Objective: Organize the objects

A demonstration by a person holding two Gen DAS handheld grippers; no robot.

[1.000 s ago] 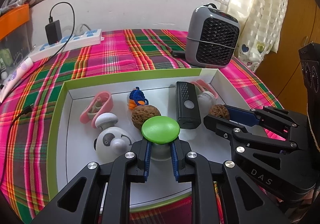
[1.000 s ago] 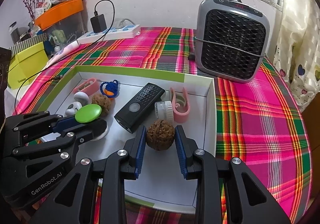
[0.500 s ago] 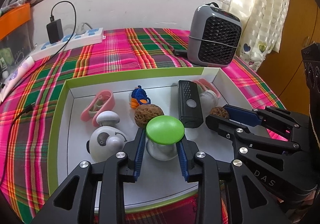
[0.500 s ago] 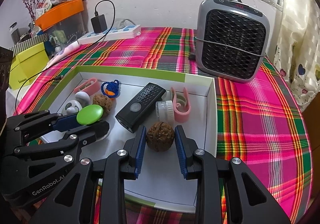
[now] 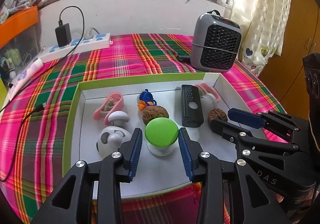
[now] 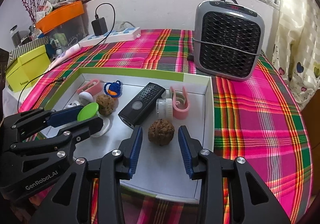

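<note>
A plaid cloth (image 6: 260, 103) in pink and green covers the table, and a grey heater (image 6: 228, 43) stands at its far right, with a white power strip (image 5: 80, 47) far to the left. Near the middle lies the white tray (image 5: 200, 164) with a green rim, which holds all the small things. Along its far wall are a pink clip (image 5: 109, 105), a blue knotted cord (image 5: 147, 97) and a black remote (image 5: 191, 105); nearer left sits a white panda toy (image 5: 112, 140). The left gripper (image 5: 161, 152) is opening, its blue pads clear on either side of a green-lidded jar (image 5: 161, 136) that stands on the tray floor. The right gripper (image 6: 160, 152) is opening too, with a walnut (image 6: 161, 133) lying loose between its pads, near the tray's right wall; a second walnut (image 5: 155, 114) rests just beyond the jar. Judging by this, both items have just been set down in the tray and the step in hand is the release. The next move calls for drawing each gripper straight back and up, so the pads do not knock the jar over or roll the walnut.
</note>
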